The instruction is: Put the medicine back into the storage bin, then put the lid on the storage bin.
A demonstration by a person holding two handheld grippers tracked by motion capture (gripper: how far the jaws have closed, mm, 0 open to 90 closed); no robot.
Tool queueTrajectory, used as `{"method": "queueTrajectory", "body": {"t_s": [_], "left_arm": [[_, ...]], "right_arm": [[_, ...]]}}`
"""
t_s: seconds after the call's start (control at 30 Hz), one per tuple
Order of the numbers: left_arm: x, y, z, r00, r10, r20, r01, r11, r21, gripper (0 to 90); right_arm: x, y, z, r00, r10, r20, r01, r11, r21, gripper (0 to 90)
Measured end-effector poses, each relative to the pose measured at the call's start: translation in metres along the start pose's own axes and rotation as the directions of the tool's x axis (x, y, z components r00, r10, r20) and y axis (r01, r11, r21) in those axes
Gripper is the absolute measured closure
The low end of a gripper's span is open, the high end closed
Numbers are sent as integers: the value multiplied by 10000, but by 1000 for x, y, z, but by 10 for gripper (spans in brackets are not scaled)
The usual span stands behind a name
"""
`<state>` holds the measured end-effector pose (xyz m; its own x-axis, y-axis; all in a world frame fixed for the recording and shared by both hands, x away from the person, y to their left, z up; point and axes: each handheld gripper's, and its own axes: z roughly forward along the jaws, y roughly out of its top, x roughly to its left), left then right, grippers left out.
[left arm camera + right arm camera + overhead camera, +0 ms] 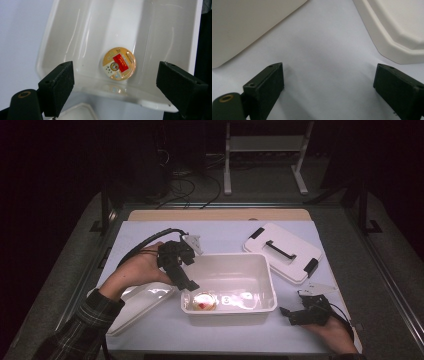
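Left tool: I hold it above the near left corner of the white tub, tilted down into it, left of centre in the high view. Its jaws stand apart with nothing between them, I judge so that the tub's contents stay undisturbed.

Round tin: orange and gold with a red label, it lies flat on the tub's floor. In the left gripper view it sits just right of centre, between my two jaws but farther off, touching neither.

Right tool: it rests low near the desk at the lower right of the high view, jaws apart and empty, seemingly parked.

Lid with black handle: it lies flat at the upper right, off the tub.

Second white lid: at the lower left, beside my left forearm.
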<state>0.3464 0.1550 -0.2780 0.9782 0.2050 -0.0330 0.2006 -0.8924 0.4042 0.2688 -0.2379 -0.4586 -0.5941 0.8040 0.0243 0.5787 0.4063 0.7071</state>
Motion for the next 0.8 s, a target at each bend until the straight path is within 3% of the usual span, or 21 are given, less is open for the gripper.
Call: {"method": "queueTrajectory", "body": {"t_s": [0.27, 0.37, 0.57, 0.8], "left_arm": [[7, -22, -18, 9984, -403, -388, 396, 9991, -181, 140], [8, -35, -24, 9955, -754, -571, 735, 9967, -337, 140], [11, -59, -26, 9852, -1411, -973, 1377, 9896, -404, 141], [17, -86, -27, 9673, -2115, -1401, 2057, 9771, -543, 166]], "right_arm": [[0, 0, 0, 10000, -10, 6, 10, 10000, -4, 87], [0, 0, 0, 10000, -22, 6, 22, 10000, 9, 88], [0, 0, 0, 10000, -31, 7, 31, 10000, 0, 88], [0, 0, 0, 10000, -26, 9, 26, 10000, 4, 88]]}}
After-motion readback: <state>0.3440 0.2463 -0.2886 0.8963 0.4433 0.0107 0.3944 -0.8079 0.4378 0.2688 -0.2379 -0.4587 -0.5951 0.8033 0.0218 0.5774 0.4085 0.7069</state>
